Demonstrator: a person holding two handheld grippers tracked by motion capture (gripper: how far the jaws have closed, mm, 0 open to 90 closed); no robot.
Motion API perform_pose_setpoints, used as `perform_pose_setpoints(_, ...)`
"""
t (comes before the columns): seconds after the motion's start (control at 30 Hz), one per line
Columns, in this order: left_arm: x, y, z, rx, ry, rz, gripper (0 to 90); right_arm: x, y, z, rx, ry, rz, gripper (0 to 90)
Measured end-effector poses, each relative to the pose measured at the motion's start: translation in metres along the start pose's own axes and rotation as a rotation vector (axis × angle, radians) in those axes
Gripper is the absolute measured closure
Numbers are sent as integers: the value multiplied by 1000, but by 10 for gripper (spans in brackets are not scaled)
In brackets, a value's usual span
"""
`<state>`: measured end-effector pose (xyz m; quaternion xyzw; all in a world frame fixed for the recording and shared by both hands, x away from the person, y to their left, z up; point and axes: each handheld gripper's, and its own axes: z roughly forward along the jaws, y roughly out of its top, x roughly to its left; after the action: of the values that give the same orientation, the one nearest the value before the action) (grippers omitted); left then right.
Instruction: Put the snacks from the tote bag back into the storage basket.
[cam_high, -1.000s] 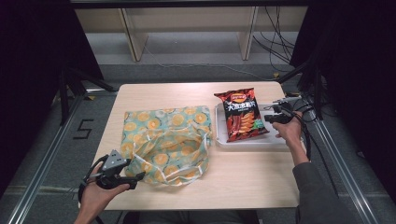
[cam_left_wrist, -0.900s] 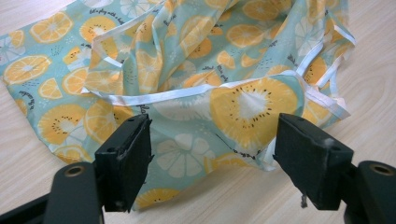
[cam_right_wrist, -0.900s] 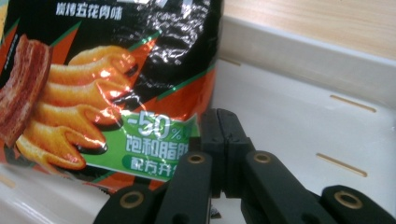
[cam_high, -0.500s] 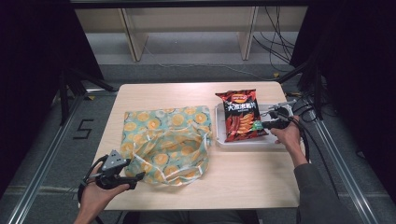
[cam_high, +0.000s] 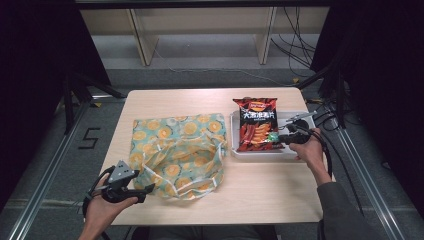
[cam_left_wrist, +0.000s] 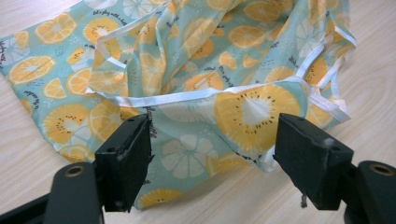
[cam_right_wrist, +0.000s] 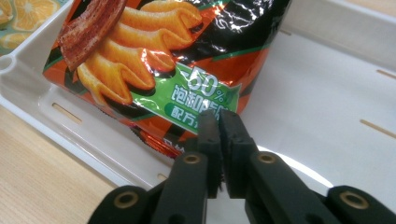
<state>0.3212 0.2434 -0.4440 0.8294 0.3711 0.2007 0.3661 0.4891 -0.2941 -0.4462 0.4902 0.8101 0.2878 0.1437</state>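
Note:
A red and black chip bag (cam_high: 256, 127) lies in a white tray (cam_high: 295, 152) at the table's right, its top leaning over the far rim. My right gripper (cam_high: 275, 138) is at the bag's near right corner. In the right gripper view the jaws (cam_right_wrist: 219, 116) pinch the chip bag (cam_right_wrist: 154, 56) at its bottom edge; they have just eased apart slightly with the edge still between them. A teal cloth bag with orange slices (cam_high: 180, 150) lies flat at centre left. My left gripper (cam_high: 144, 191) is open at the near edge of the cloth bag (cam_left_wrist: 210, 56), not touching it.
The white tray (cam_right_wrist: 327, 93) has slotted walls and bare floor to the right of the chips. Bare wooden tabletop (cam_high: 270, 195) runs along the near edge. Cables (cam_high: 325, 115) trail off the table's right side, and shelf legs stand beyond the far edge.
My right gripper has shifted a little to the left and nearer, holding the chip bag's corner, and the bag has turned slightly. The left gripper and cloth bag have stayed put.

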Motion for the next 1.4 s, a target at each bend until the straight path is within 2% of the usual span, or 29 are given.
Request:
perform_pose_setpoints(0.03, -2, 0, 1, -13, 3, -30, 270, 1, 0, -1, -14, -13, 2, 856)
perform_pose_setpoints(0.07, 1, 0, 0, 0, -3, -2, 270, 3, 0, -4, -18, -8, -2, 852)
perform_pose_setpoints(0.1, -1, -1, 1, -14, -2, -24, 270, 4, -1, -3, -54, -24, -23, 845)
perform_pose_setpoints(0.13, 4, 0, -1, 1, 0, 42, 270, 8, -2, -5, -74, -21, -16, 838)
perform_pose_setpoints(0.17, 6, 1, -1, 8, 4, 73, 270, 8, 0, -10, -61, -13, -53, 820)
perform_pose_setpoints(0.2, 4, 0, -1, -8, 8, 32, 270, 11, -1, -9, -101, -17, -56, 811)
perform_pose_setpoints(0.27, 3, 0, -2, -8, 6, 13, 270, 17, -1, -11, -126, -9, -94, 795)
perform_pose_setpoints(0.3, 1, -1, -1, -18, 9, -17, 270, 21, -1, -15, -105, 5, -93, 786)
perform_pose_setpoints(0.37, 2, -1, -2, -15, 8, -4, 270, 28, -2, -17, -123, 24, -84, 743)
perform_pose_setpoints(0.4, 3, -1, -2, -16, 8, 9, 270, 31, -3, -14, -170, 23, -89, 717)
perform_pose_setpoints(0.47, 2, -1, -1, -26, 9, -5, 270, 37, -4, -20, -150, 70, -41, 677)
perform_pose_setpoints(0.5, 1, -1, -1, -26, 13, -8, 270, 36, -5, -20, -182, 94, -61, 657)
perform_pose_setpoints(0.53, 3, -1, -2, -13, 14, 6, 270, 40, -6, -22, -182, 115, -9, 626)
perform_pose_setpoints(0.6, 3, -1, -2, -14, 11, 9, 270, 43, -7, -23, -195, 123, 12, 576)
perform_pose_setpoints(0.63, 3, -1, -3, -8, 16, 10, 270, 44, -9, -22, -202, 150, 7, 566)
perform_pose_setpoints(0.67, 4, -1, -4, 1, 13, 33, 269, 45, -10, -23, -211, 160, 13, 551)
perform_pose_setpoints(0.7, 2, -2, -2, -23, 9, 9, 270, 47, -11, -23, -222, 179, 20, 527)
perform_pose_setpoints(0.73, 4, -2, -3, -7, 12, 47, 270, 48, -12, -23, -223, 184, 22, 505)
perform_pose_setpoints(0.77, -2, -3, -3, -15, 7, -30, 270, 51, -14, -24, -222, 198, 31, 482)
perform_pose_setpoints(0.8, -3, -4, -3, -14, 6, -38, 270, 53, -15, -23, -229, 208, 25, 468)
perform_pose_setpoints(0.83, 1, -3, -5, 0, 5, 12, 270, 54, -16, -24, -226, 211, 24, 457)
perform_pose_setpoints(0.87, -1, -4, -3, -25, 4, -6, 270, 55, -17, -23, -227, 213, 16, 446)
perform_pose_setpoints(0.93, -1, -5, -6, 2, 9, 1, 270, 59, -20, -24, -223, 221, 11, 442)
perform_pose_setpoints(1.0, -1, -5, -5, -15, 0, 3, 270, 61, -22, -24, -226, 221, 11, 430)
perform_pose_setpoints(1.03, -4, -6, -4, -21, 3, -31, 270, 63, -23, -25, -228, 231, 11, 425)
perform_pose_setpoints(1.07, -1, -5, -5, -9, 5, 22, 270, 65, -24, -26, -230, 232, 12, 421)
perform_pose_setpoints(1.13, -3, -6, -4, -24, 1, -2, 270, 66, -26, -27, -229, 228, 0, 417)
perform_pose_setpoints(1.27, -2, -6, -5, -8, 0, 15, 269, 70, -29, -29, -245, 241, -7, 409)
perform_pose_setpoints(1.4, -3, -7, -5, -4, -1, 6, 268, 75, -32, -31, -246, 250, -21, 400)
